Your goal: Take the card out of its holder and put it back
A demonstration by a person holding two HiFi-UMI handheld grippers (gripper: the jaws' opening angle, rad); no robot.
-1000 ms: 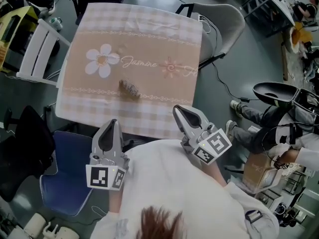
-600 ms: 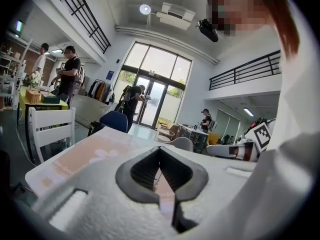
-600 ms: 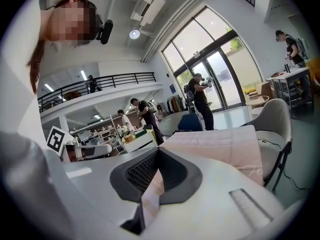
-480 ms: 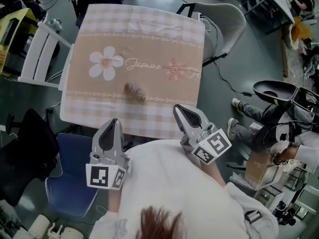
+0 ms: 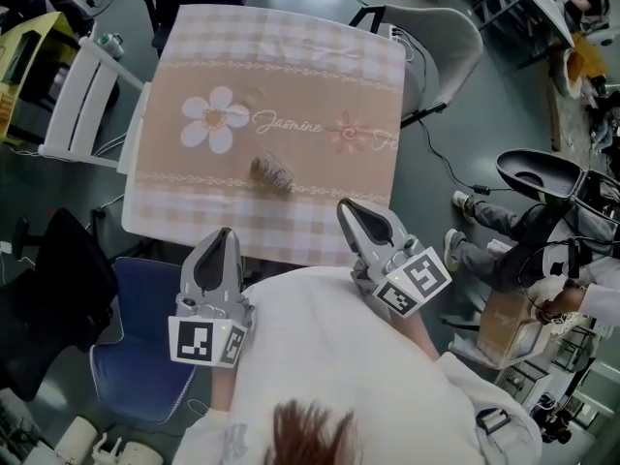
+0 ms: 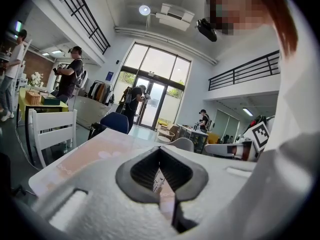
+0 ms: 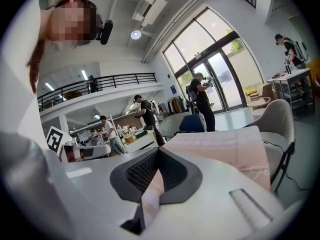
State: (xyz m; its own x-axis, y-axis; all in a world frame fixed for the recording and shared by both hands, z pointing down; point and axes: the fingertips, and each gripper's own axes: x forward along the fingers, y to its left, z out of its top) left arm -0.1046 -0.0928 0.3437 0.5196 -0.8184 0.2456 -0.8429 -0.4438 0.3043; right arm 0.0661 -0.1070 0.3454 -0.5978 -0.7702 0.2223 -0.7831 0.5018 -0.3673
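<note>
The holder [image 5: 272, 173] is seen lying on the surface [image 5: 291, 51], its long axis slanted, ahead of and between the left tool [image 5: 220, 235] and right tool [image 5: 349, 209], both closed on nothing, neither judged clearly nearer.

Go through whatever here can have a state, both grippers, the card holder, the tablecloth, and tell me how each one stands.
left gripper: jaws shut, holding nothing.
right gripper: jaws shut, holding nothing.
card holder: lying on the tablecloth, apart from both grippers; too small to tell whether the card is inside.
tablecloth: spread flat over the table.
</note>
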